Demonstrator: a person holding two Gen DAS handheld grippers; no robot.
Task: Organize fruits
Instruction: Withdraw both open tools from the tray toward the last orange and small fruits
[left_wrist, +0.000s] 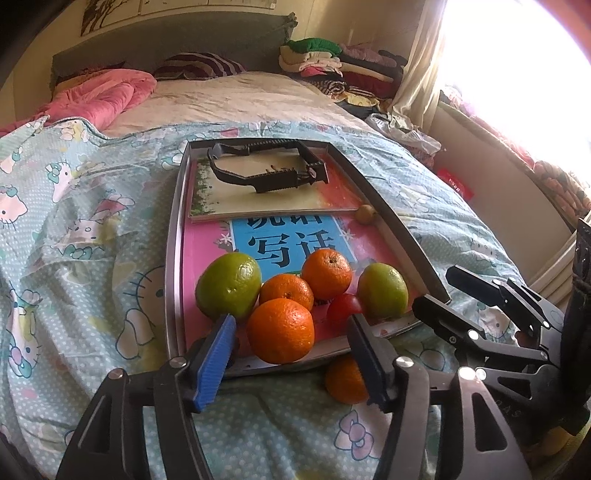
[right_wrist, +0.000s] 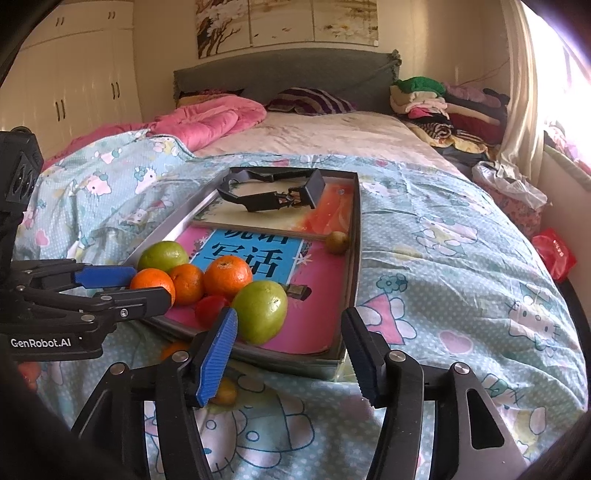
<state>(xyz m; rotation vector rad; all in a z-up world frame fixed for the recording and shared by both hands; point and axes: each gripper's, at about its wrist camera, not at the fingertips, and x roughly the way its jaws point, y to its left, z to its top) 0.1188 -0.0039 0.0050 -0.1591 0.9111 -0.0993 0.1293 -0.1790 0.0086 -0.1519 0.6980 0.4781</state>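
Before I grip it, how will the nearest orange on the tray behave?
The orange is round and sits at the tray's near edge, so a push would probably roll it off. It leans on other fruit, so lifting it may make them shift. Its dimpled peel looks firm, likely easy to grip. The left gripper is open around it.

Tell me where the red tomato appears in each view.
Left wrist: tomato low center-right, between the front orange and the right green fruit.
Right wrist: tomato lower left, left of the green fruit.
Shared landmark: blue book.
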